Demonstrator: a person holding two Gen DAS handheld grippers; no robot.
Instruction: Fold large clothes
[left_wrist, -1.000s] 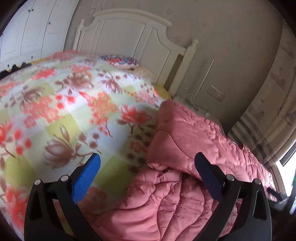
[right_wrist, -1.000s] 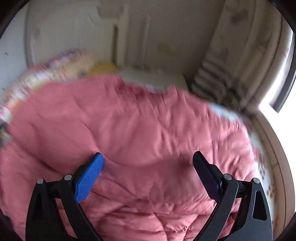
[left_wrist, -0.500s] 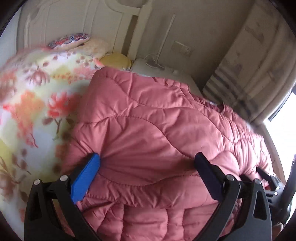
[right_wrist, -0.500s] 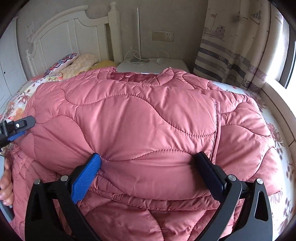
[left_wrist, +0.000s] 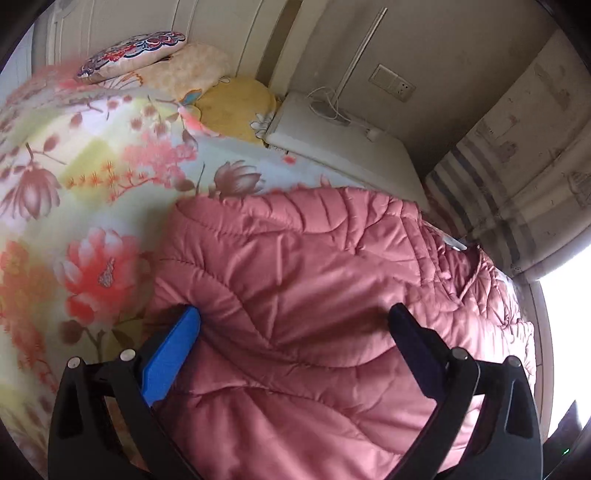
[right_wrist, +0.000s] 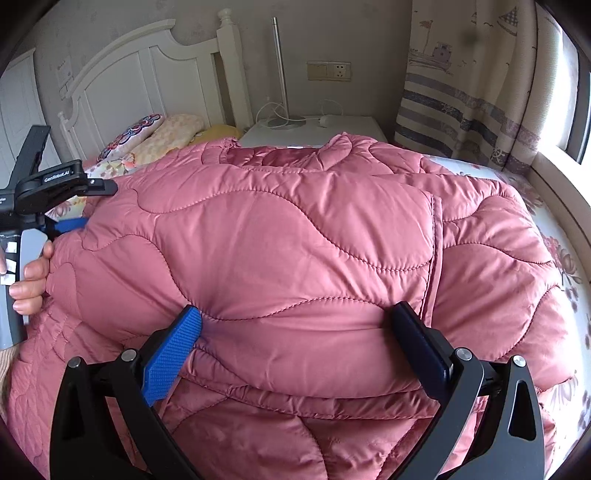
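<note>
A pink quilted jacket (right_wrist: 295, 229) lies on the bed, with a folded upper layer resting over its lower part. In the right wrist view my right gripper (right_wrist: 295, 310) is open, its two fingers pressed against the near edge of that upper layer. In the left wrist view my left gripper (left_wrist: 295, 314) is open too, and its fingers straddle the jacket (left_wrist: 314, 295) by its left edge. The right wrist view also shows the left gripper (right_wrist: 92, 205) at the jacket's left side, held by a hand (right_wrist: 31, 280).
The floral bedspread (left_wrist: 74, 184) stretches to the left of the jacket. Pillows (right_wrist: 147, 136) lie by the white headboard (right_wrist: 140, 81). A white nightstand (right_wrist: 317, 129) with a lamp and cables stands behind. A striped curtain (right_wrist: 461, 92) and a window ledge (right_wrist: 561, 184) are at the right.
The left wrist view swung from the floral bedspread onto the jacket, and its fingers now straddle the left edge. The right gripper settled against the upper layer's near edge.
</note>
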